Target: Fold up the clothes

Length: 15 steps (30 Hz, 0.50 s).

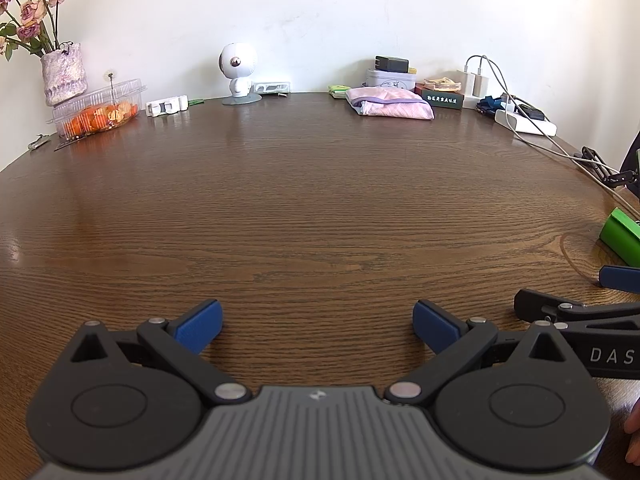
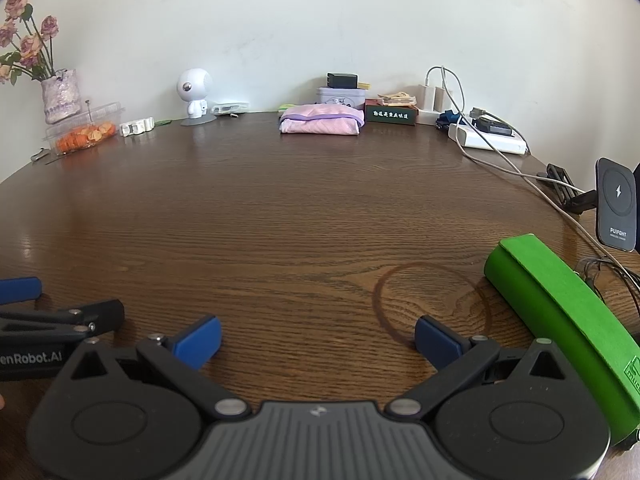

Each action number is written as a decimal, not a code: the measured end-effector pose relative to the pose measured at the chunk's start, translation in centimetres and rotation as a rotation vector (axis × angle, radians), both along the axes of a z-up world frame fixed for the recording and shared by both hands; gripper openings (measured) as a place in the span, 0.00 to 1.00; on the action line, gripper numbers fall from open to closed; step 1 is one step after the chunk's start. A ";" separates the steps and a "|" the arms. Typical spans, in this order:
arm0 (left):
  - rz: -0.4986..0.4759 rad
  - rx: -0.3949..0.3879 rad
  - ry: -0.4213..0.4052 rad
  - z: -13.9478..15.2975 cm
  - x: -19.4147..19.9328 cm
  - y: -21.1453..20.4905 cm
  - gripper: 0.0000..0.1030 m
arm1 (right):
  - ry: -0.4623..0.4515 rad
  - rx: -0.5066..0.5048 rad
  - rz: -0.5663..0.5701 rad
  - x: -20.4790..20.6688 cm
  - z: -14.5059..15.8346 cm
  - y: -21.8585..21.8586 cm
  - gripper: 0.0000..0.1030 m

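Both idle: left gripper (image 1: 318, 326) & right gripper (image 2: 318, 342) spread wide, empty, low over table (image 1: 304, 208). Pink garment (image 1: 390, 107) looks already folded, far edge by green box (image 1: 439, 99). Next move: none obvious.

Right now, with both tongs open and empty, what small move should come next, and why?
Probably reach both forward toward the pink cloth at the table's far edge: the left tongs and right tongs hold nothing, and it lies beyond them, seemingly already folded.

green case (image 2: 560, 320): cut off at right edge, beside right finger
dark box (image 2: 390, 114): text too small to read, far ahead of fingers
vase flowers (image 1: 28, 8): cropped top-left
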<state>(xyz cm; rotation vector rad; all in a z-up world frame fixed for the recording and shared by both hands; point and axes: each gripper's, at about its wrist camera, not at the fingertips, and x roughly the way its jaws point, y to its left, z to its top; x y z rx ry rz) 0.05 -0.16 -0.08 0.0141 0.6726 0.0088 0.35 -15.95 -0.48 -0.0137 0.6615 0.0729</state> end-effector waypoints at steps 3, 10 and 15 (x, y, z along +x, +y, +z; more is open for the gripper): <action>0.000 0.000 0.000 0.0 0.0 0.0 0.99 | 0.000 0.000 -0.001 0.0 0.0 0.0 1.00; 0.000 0.000 -0.001 0.0 0.0 0.0 0.99 | 0.000 0.000 0.001 0.1 0.1 0.0 1.00; 0.000 0.000 -0.002 -0.1 0.0 0.0 0.99 | 0.000 0.000 0.001 0.0 0.0 0.0 1.00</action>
